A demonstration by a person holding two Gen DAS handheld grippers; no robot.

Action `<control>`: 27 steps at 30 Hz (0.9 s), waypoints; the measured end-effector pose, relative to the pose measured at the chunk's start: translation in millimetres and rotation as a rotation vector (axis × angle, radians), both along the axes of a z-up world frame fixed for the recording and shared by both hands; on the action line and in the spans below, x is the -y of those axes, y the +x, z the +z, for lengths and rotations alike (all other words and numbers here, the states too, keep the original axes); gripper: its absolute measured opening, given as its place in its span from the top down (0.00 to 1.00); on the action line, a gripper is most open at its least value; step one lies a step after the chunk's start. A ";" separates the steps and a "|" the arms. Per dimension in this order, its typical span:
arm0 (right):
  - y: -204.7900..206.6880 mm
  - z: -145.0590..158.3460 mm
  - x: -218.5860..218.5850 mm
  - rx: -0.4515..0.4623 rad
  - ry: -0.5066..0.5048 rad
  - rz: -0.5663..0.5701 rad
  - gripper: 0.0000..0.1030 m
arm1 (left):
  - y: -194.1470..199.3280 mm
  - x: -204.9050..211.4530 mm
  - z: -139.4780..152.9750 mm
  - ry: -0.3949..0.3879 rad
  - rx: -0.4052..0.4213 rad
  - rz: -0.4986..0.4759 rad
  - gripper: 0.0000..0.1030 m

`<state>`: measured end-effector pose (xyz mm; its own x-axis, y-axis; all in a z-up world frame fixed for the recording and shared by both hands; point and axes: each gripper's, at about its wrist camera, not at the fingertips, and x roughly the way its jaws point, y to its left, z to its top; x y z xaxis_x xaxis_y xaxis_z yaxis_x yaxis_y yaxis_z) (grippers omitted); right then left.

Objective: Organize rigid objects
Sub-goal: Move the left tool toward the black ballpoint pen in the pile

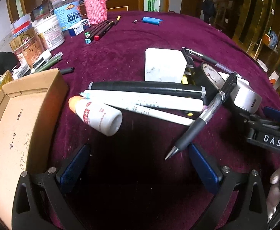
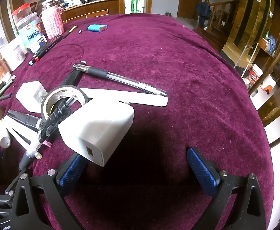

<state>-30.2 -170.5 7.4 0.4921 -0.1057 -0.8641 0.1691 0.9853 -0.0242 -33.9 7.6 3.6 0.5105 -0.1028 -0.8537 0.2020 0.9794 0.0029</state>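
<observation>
Pens and markers lie in a messy heap in the middle of the desk, which wears a purple cloth. The landmark is the cardboard box. Just beside the box lies the small white bottle with an orange cap. Past the bottle, away from the box, sit the black marker and 2 white pens, side by side and touching. The black pen leans across their far ends, its tip pointing toward the left claw. Farther still from the box are the tape roll and the white charger.

Left claw is spread wide and holds nothing. Right claw is wide too and empty, its left pad close by the charger.

Best move, I think: take the black pen first, since it sits on top. Pinch it at the middle so it stays level. Come down slowly so the bottle does not roll. Then drop it in the box.
</observation>
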 end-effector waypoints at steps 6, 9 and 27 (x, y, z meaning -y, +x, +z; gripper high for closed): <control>-31.5 38.8 -5.1 0.091 -0.127 0.012 0.01 | -20.6 -16.8 35.7 -0.047 0.084 0.004 0.03; -67.7 81.1 8.9 0.330 -0.083 -0.033 0.01 | -43.3 -34.5 75.4 -0.103 0.277 -0.018 0.02; -65.1 33.7 53.9 0.266 0.187 -0.081 0.01 | -9.7 44.2 33.0 -0.071 0.054 -0.279 0.13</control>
